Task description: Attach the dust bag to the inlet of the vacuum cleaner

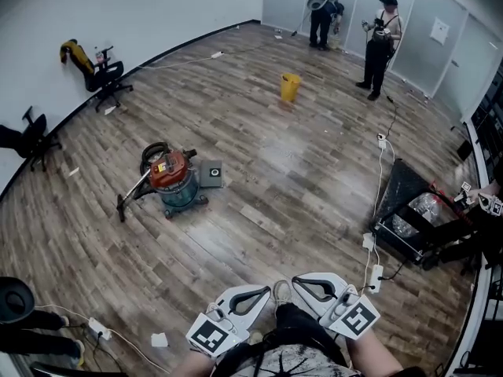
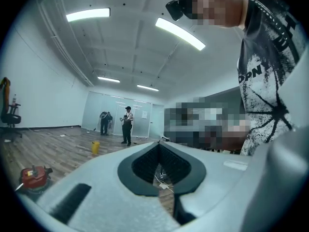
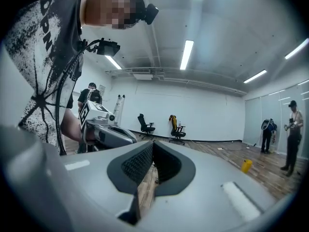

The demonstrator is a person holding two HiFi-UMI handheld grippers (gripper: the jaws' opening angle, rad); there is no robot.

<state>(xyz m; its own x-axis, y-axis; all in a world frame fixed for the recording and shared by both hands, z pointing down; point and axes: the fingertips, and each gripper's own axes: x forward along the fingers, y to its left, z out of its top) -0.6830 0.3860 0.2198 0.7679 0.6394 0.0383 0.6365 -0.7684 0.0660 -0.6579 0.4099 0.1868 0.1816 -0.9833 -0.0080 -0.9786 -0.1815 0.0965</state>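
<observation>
Orange-lidded vacuum cleaner (image 1: pixel 174 181) at ten o'clock; left gripper (image 1: pixel 266 291) and right gripper (image 1: pixel 299 283), closed empty, probably must approach first.

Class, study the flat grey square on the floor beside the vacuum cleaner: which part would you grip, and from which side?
Probably the grey square's edge facing away from the vacuum cleaner, approached low from that open side. It lies flat on the floor, so only a thin edge offers a pinch, and the vacuum crowds the other.
</observation>
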